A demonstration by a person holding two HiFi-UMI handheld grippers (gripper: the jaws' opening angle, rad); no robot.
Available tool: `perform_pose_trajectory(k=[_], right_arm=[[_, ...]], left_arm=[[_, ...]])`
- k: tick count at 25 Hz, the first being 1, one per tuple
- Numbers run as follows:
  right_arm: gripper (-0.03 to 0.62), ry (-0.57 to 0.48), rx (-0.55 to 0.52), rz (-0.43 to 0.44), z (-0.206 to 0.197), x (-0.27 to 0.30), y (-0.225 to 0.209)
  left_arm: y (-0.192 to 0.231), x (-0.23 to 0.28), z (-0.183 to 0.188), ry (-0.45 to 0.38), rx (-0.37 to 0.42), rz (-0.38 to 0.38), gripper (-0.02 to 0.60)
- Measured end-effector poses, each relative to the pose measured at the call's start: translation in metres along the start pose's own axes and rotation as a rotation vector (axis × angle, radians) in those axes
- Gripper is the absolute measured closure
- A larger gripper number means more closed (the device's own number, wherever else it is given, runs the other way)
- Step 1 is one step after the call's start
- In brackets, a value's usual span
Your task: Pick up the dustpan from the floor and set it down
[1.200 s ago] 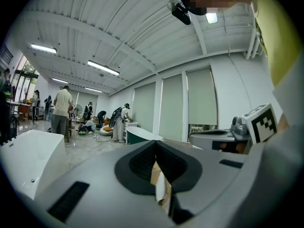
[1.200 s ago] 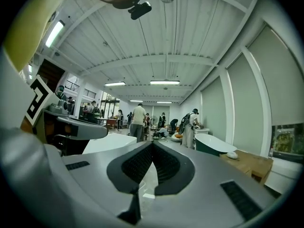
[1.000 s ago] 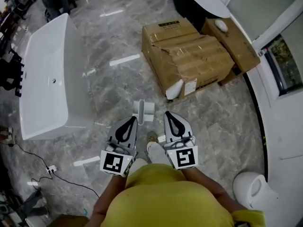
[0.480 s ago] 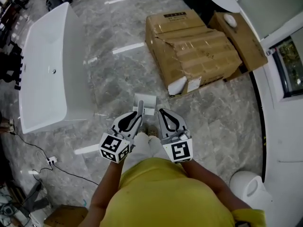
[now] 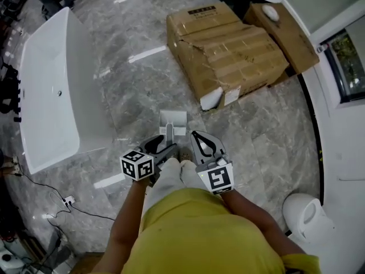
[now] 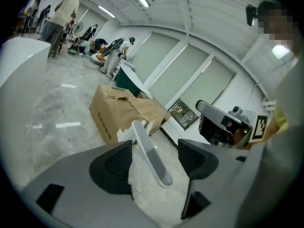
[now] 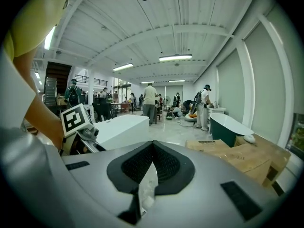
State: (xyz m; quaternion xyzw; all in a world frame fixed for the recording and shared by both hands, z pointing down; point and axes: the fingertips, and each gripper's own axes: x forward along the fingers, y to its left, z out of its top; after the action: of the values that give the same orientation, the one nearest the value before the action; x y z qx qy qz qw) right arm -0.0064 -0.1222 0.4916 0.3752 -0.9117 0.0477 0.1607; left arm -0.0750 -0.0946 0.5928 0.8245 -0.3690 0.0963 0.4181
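Head view: pale grey plastic dustpan (image 5: 173, 119) stands on the grey marbled stone floor (image 5: 268, 147), just ahead of the person's feet. Its long narrow handle (image 5: 170, 135) points back toward the person.

Left gripper (image 5: 167, 147): released, pads wide apart. In the left gripper view (image 6: 154, 160) the handle (image 6: 151, 151) runs up between the two pads. There is a plain gap to the pad on the picture's right. It lies close against the other pad; contact not determinable.

Right gripper (image 5: 197, 135): just beside the left one, clenched on nothing. In the right gripper view (image 7: 152, 148) its dark ribbed pads meet at the tips.

Surroundings: long white freestanding bathtub (image 5: 48, 90) to the left. Torn brown cardboard box (image 5: 228, 53) further ahead, well apart from the dustpan.
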Motion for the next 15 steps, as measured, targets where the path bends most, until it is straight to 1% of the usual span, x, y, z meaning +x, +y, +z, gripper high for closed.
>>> perform_pose_trajectory(k=[3, 6, 8, 10, 11, 13, 14, 15], right_arm=[[0.583, 0.013, 0.008, -0.019, -0.004, 0.0, -0.003], [0.583, 0.022, 0.011, -0.036, -0.006, -0.001, -0.006], [0.583, 0.026, 0.011, -0.044, -0.006, -0.002, -0.008], [0.583, 0.03, 0.011, -0.052, -0.007, -0.003, -0.01], [0.583, 0.033, 0.011, -0.056, -0.008, -0.003, -0.011], [0.583, 0.039, 0.011, -0.063, -0.009, -0.005, -0.011], [0.583, 0.041, 0.013, -0.065, -0.009, -0.005, -0.011], [0.583, 0.042, 0.016, -0.066, -0.009, -0.006, -0.01]], left_arm=[[0.007, 0.009, -0.01, 0.033, -0.089, -0.082, 0.247], [0.012, 0.016, -0.016, 0.033, -0.211, -0.174, 0.238], [0.012, 0.021, -0.019, 0.035, -0.258, -0.232, 0.236], [0.011, 0.027, -0.02, 0.04, -0.282, -0.29, 0.238], [0.009, 0.029, -0.02, 0.044, -0.287, -0.32, 0.244], [0.0, 0.031, -0.019, 0.054, -0.287, -0.38, 0.286], [-0.004, 0.031, -0.017, 0.057, -0.286, -0.403, 0.318], [-0.007, 0.031, -0.016, 0.062, -0.282, -0.414, 0.362]])
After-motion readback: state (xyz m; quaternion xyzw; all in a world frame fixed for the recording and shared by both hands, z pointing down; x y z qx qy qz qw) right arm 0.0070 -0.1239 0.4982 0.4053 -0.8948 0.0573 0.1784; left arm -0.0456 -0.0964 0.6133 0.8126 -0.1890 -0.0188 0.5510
